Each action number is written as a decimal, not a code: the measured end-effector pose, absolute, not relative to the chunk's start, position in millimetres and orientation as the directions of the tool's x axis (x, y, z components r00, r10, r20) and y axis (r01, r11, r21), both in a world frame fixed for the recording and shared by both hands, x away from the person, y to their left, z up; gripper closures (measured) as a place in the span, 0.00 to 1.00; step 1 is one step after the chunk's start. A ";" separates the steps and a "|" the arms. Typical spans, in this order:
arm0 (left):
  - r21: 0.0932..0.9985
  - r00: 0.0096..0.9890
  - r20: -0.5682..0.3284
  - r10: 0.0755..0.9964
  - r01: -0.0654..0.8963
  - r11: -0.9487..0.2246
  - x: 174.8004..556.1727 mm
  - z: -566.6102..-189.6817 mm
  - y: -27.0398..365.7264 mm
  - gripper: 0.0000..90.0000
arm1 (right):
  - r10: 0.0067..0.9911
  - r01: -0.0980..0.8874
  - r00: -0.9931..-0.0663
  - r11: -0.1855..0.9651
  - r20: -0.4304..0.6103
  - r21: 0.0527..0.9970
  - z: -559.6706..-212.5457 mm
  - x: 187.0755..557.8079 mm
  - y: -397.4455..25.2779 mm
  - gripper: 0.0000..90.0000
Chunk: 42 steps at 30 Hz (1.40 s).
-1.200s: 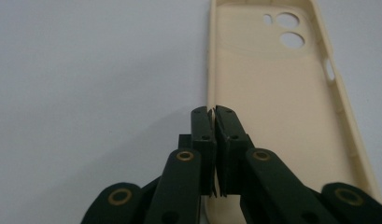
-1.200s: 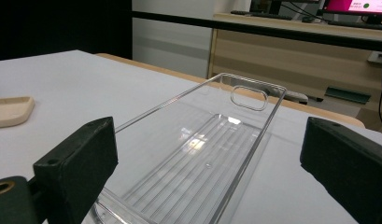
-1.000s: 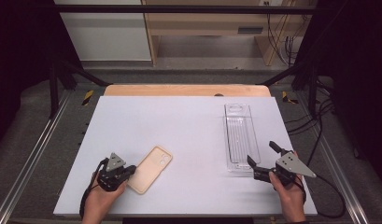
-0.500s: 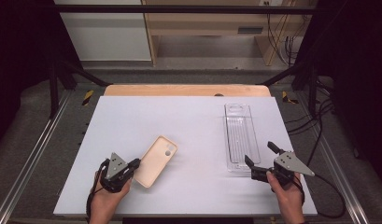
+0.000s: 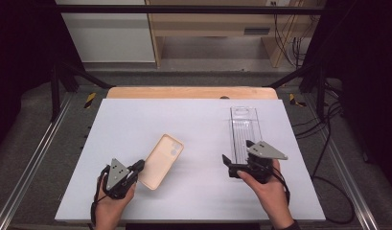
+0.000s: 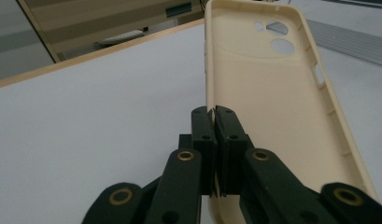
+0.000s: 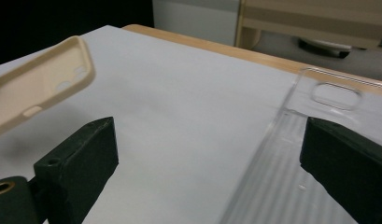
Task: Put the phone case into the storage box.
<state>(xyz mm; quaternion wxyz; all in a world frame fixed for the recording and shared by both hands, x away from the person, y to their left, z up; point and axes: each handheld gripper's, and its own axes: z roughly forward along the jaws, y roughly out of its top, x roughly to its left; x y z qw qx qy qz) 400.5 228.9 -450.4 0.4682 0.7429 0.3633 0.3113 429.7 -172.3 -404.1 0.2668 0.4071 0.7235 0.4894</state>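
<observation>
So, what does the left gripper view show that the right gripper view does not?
Left gripper view alone: the left tool, its jaws shut on the edge of the beige case, and the case's hollow inside. Right gripper view alone: the right tool, jaws wide open, and the clear package beneath its one jaw. Both share: the case's camera cutouts, the white table and its wooden far edge.

Even overhead light on the white table (image 5: 198,134), dark surrounds, faint soft shadows, gripper views blurred up close.
</observation>
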 end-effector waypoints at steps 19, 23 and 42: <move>0.933 0.538 0.176 0.824 0.176 -0.314 393.4 -445.0 217.9 0.97 | 0.747 0.373 -0.664 0.289 0.036 0.882 -389.4 456.1 -88.8 0.17; 0.932 0.545 0.184 0.818 0.169 -0.322 392.6 -445.1 215.2 0.97 | 0.724 0.390 -0.686 0.281 0.074 0.877 -391.5 458.5 -81.9 0.22; 0.933 0.557 0.209 0.804 0.133 -0.335 388.1 -442.6 210.0 0.97 | 0.677 0.500 -0.695 0.216 0.240 0.839 -401.1 477.4 -70.3 0.57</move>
